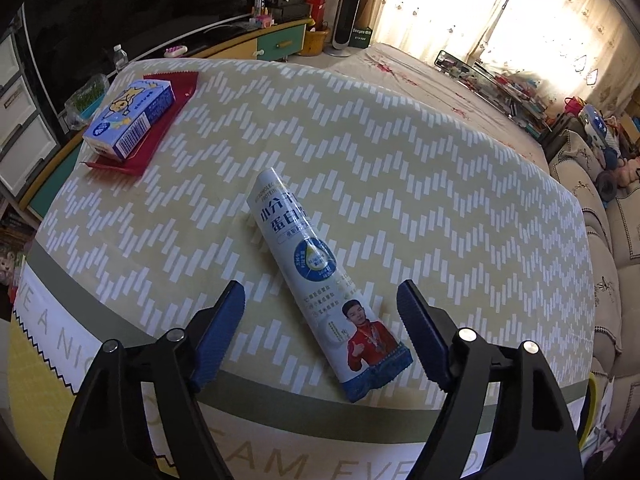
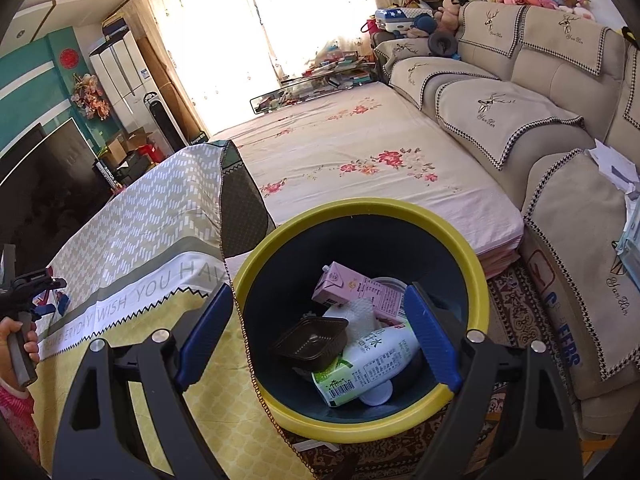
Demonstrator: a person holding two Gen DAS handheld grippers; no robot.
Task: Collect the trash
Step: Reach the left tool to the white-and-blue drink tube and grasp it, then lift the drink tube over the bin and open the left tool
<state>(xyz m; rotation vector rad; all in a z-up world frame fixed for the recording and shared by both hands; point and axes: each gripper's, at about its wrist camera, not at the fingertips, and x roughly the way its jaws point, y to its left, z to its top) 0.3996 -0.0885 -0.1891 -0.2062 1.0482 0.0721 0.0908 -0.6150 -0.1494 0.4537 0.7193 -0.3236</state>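
A tall white and blue drink carton (image 1: 308, 264) lies on its side on the table's zigzag-patterned cloth (image 1: 440, 184). My left gripper (image 1: 320, 286) straddles the carton's near end, open, with gaps between both blue pads and the carton. My right gripper (image 2: 320, 292) hangs open and empty over a yellow-rimmed bin (image 2: 360, 206) on the floor beside the table. Inside the bin lie a pink carton (image 2: 352, 288), a black plastic tray (image 2: 312, 338) and a green and white carton (image 2: 368, 364). A hand (image 2: 16, 336) holding the left gripper's handle shows at the right wrist view's left edge.
A blue tissue box (image 1: 130, 118) rests on a red cloth (image 1: 168, 120) at the table's far left corner. A floral-sheeted mattress (image 2: 360, 152) lies beyond the bin, with a beige sofa (image 2: 520, 120) to its right. A dark TV (image 2: 40, 176) stands left of the table.
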